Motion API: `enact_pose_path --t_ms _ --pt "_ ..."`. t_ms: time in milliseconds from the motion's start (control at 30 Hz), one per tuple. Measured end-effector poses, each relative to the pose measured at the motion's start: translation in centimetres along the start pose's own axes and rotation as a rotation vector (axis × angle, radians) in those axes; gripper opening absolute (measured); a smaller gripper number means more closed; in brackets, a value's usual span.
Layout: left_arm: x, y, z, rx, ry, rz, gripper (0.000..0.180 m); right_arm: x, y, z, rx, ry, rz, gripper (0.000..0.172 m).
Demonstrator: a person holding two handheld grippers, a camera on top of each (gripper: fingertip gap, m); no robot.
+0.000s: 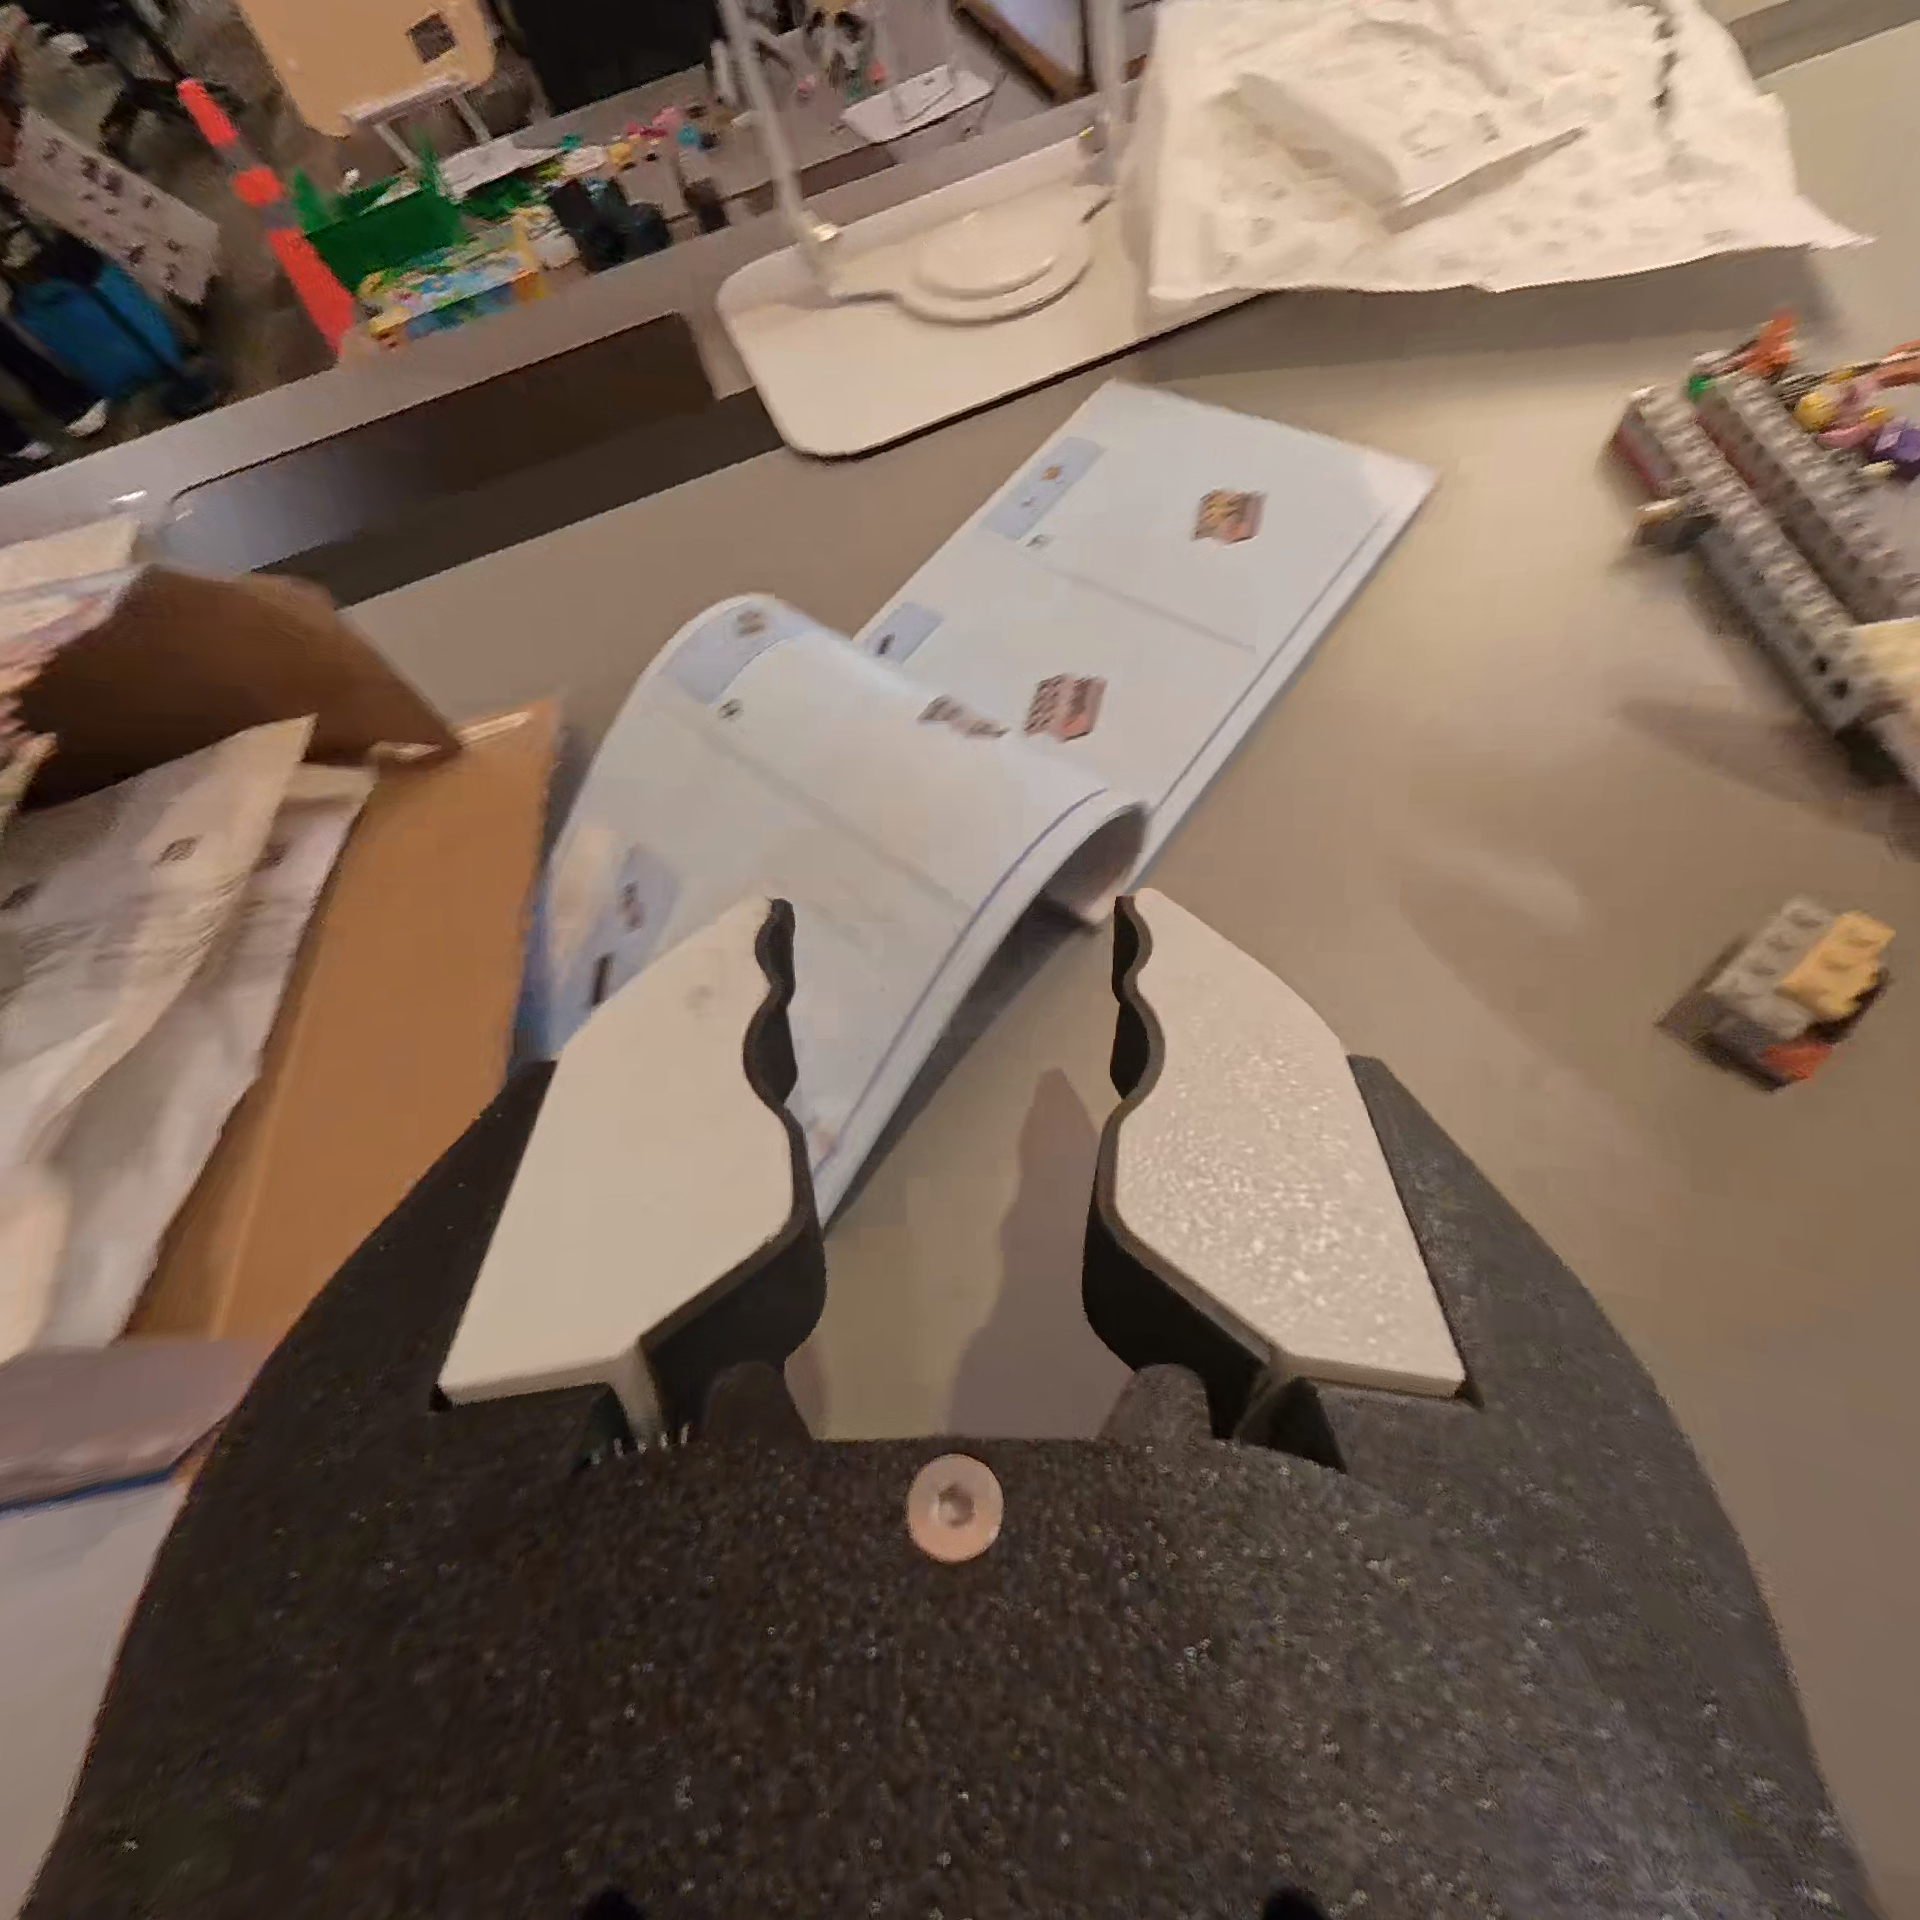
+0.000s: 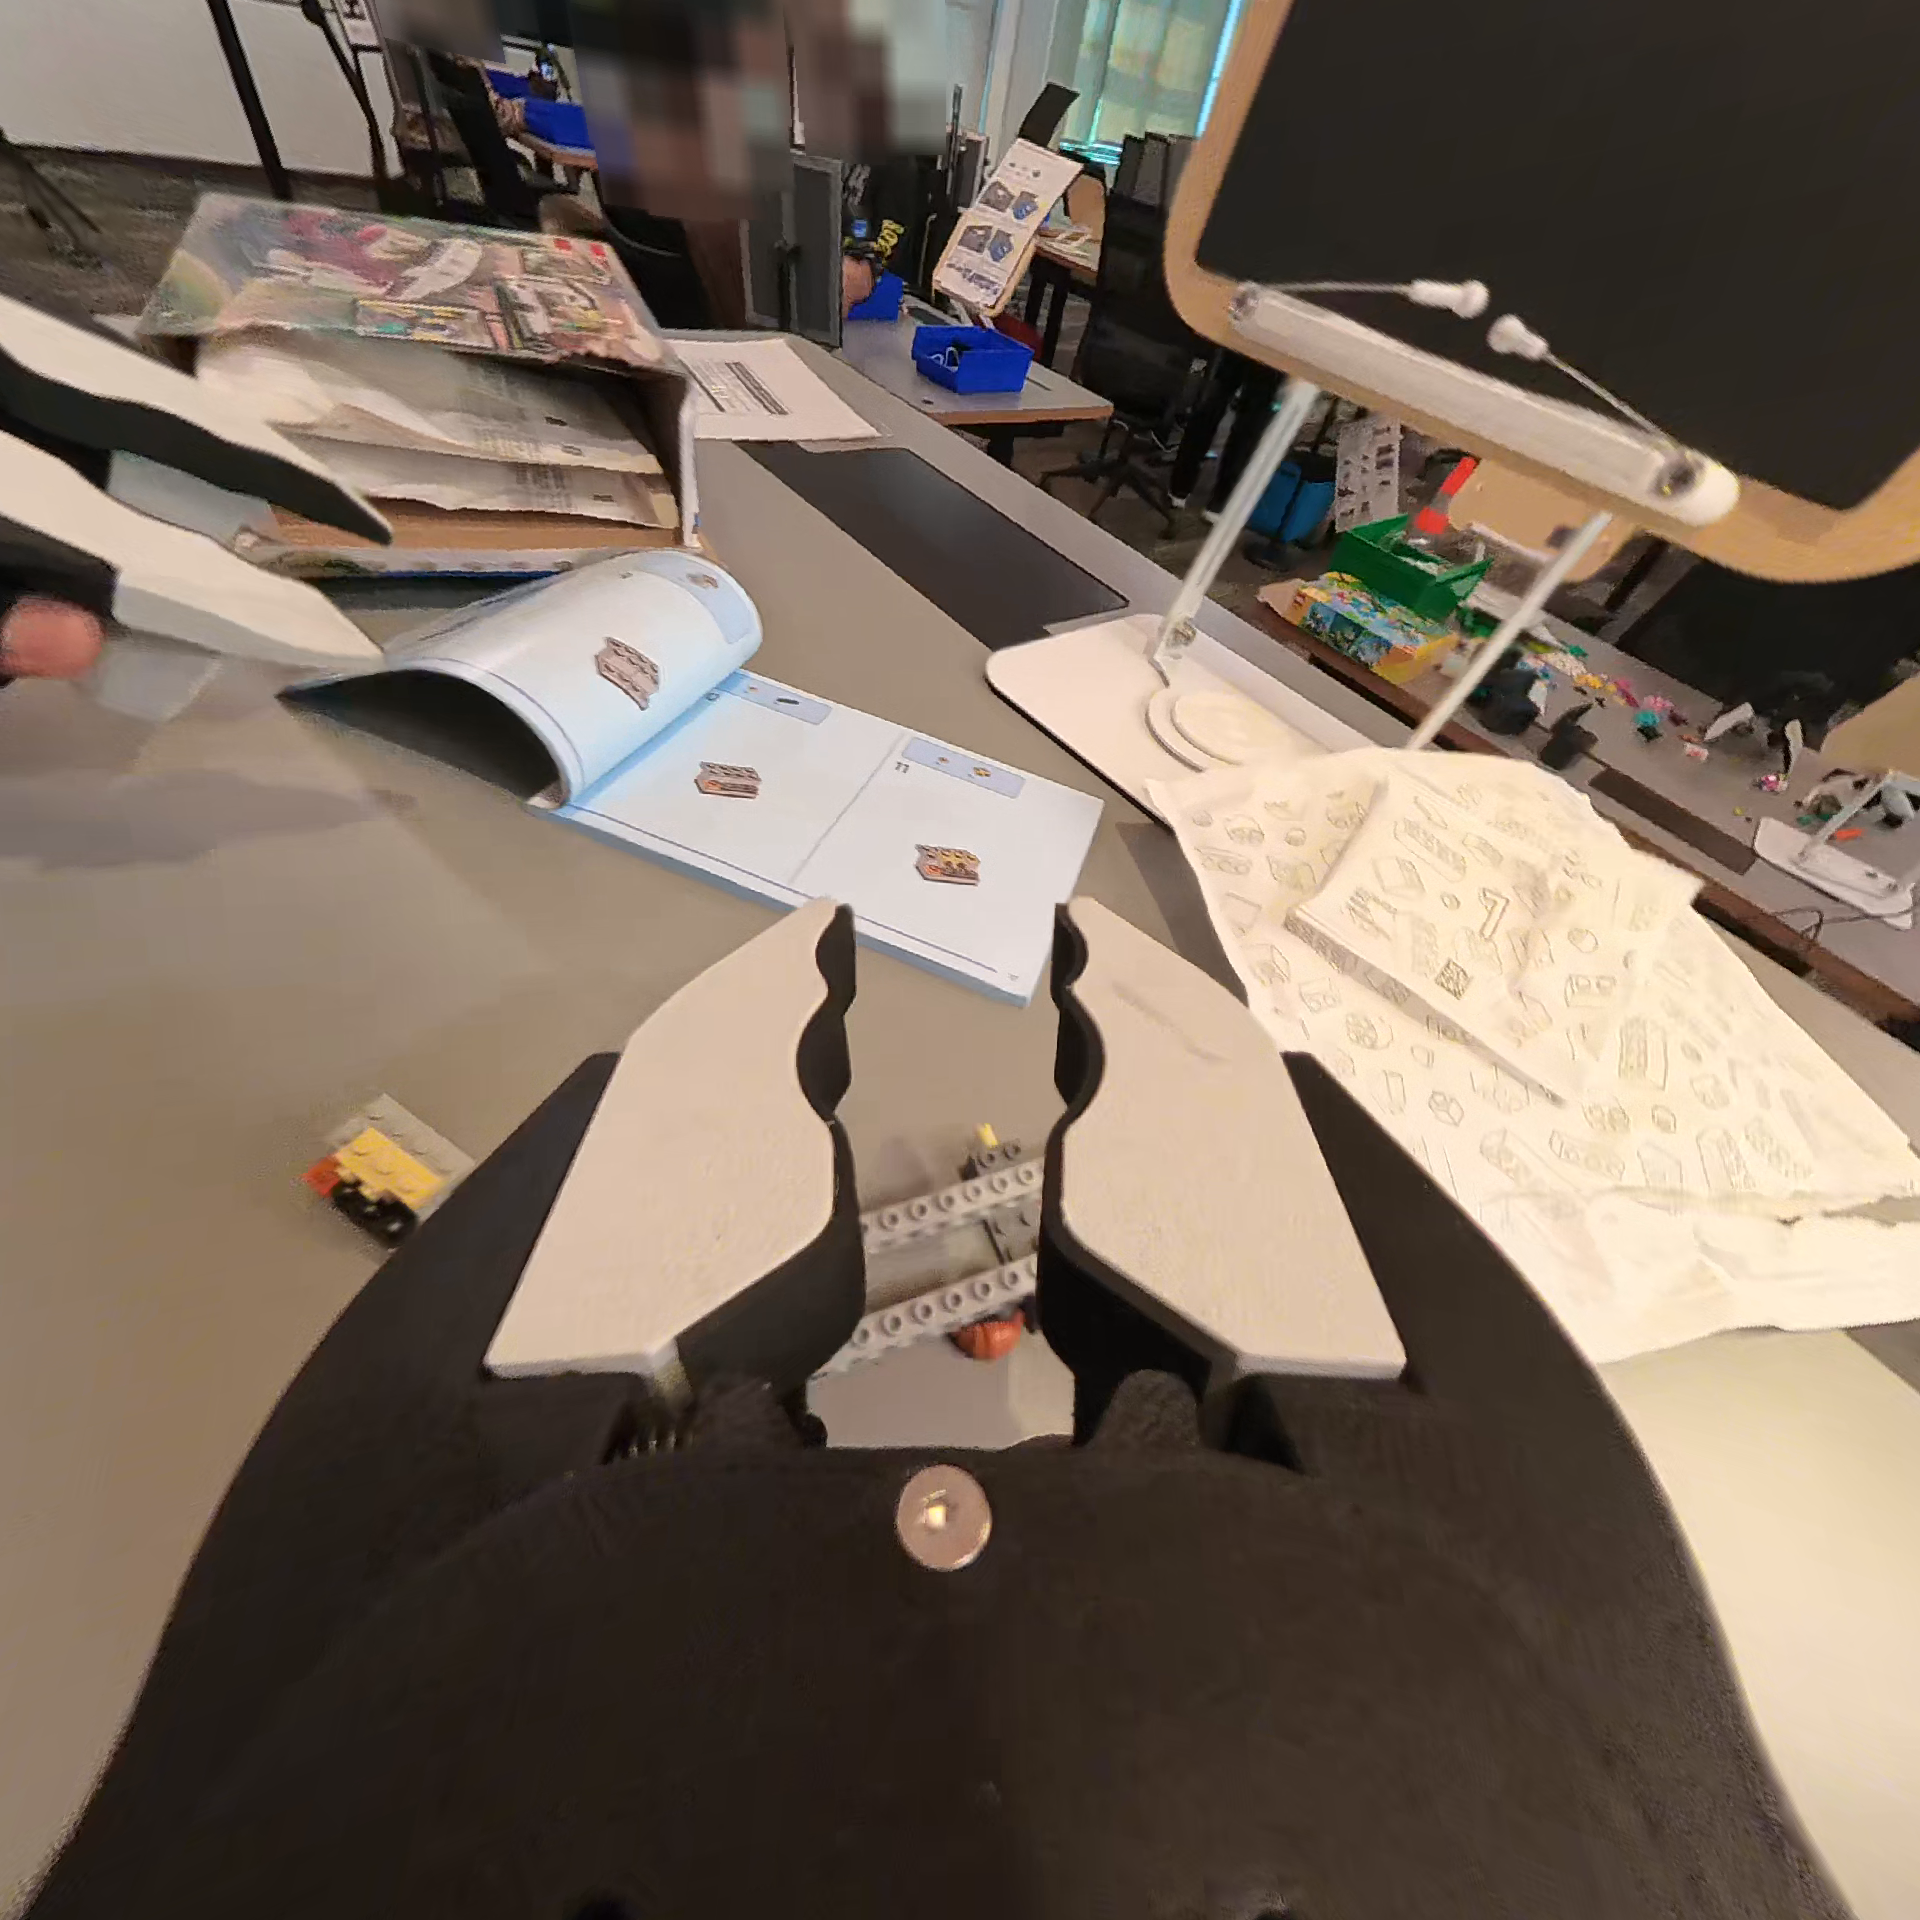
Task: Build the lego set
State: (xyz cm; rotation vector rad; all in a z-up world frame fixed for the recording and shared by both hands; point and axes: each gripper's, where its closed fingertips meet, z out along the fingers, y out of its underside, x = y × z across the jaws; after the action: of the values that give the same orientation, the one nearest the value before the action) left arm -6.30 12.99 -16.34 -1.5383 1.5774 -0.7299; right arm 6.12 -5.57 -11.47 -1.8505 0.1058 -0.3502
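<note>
Taking the open booklet (image 2: 831, 821) as the landmark, to its left lies an opened cardboard box (image 2: 447, 416) stuffed with paper bags. The left gripper (image 1: 951, 925) hovers at the booklet's near-left edge with its jaws wide apart and nothing between them; a curled page (image 1: 883, 769) arches just ahead of its fingertips. The booklet is pale blue, printed with small brick pictures, lying flat on the grey table (image 2: 208, 935) except for that looped page. It looks light, thin and floppy, likely to crease or slip if pinched hard; the free page edge seems the best place to take hold.

Right of the booklet, the right gripper (image 2: 951, 935) hangs with jaws partly open and empty, above a grey brick assembly (image 2: 956, 1236). A small yellow-and-grey brick cluster (image 2: 379, 1169) sits nearer. Farther right lies a crumpled white printed paper (image 2: 1507, 1039), beside a white lamp base (image 2: 1122, 686).
</note>
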Motion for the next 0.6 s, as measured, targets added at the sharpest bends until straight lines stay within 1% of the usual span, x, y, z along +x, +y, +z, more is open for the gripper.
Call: enact_pose_path --t_ms 67,133,200,267,333,433,467,500,567,600 --pt "-3.3 1.7 -1.2 -0.040 -0.075 0.014 0.059 -1.6 -1.2 0.8 0.003 -0.021 -0.041 0.036" --pt "-6.6 3.6 -2.2 -0.090 -0.164 0.062 0.059 -3.8 -2.3 2.4 -0.004 -0.051 -0.107 0.036" --pt "-9.3 5.7 -2.8 -0.152 -0.236 0.133 0.059 -6.5 -2.8 4.5 -0.040 -0.086 -0.214 0.037" --pt "-11.2 7.9 -2.8 -0.229 -0.270 0.201 0.058 -9.1 -2.7 6.8 -0.098 -0.124 -0.345 0.037" --pt "-12.3 9.2 -2.6 -0.281 -0.279 0.250 0.054 -11.3 -2.4 9.1 -0.156 -0.141 -0.495 0.039" --pt "-13.0 9.8 -2.1 -0.308 -0.277 0.296 0.038 -13.6 -2.2 12.2 -0.211 -0.150 -0.699 0.039" --pt "-13.2 9.9 -1.9 -0.310 -0.272 0.305 0.037 -14.2 -2.0 13.2 -0.229 -0.153 -0.750 0.039" --pt "-13.0 9.9 -1.7 -0.308 -0.251 0.306 0.031 -14.7 -1.8 14.1 -0.248 -0.156 -0.791 0.039" --pt "-12.6 9.9 -1.6 -0.289 -0.213 0.290 0.012 -15.7 -1.2 15.8 -0.295 -0.159 -0.852 0.034" --pt "-12.9 9.9 -1.7 -0.287 -0.226 0.286 0.011 -16.2 -0.8 16.5 -0.322 -0.160 -0.876 0.031"
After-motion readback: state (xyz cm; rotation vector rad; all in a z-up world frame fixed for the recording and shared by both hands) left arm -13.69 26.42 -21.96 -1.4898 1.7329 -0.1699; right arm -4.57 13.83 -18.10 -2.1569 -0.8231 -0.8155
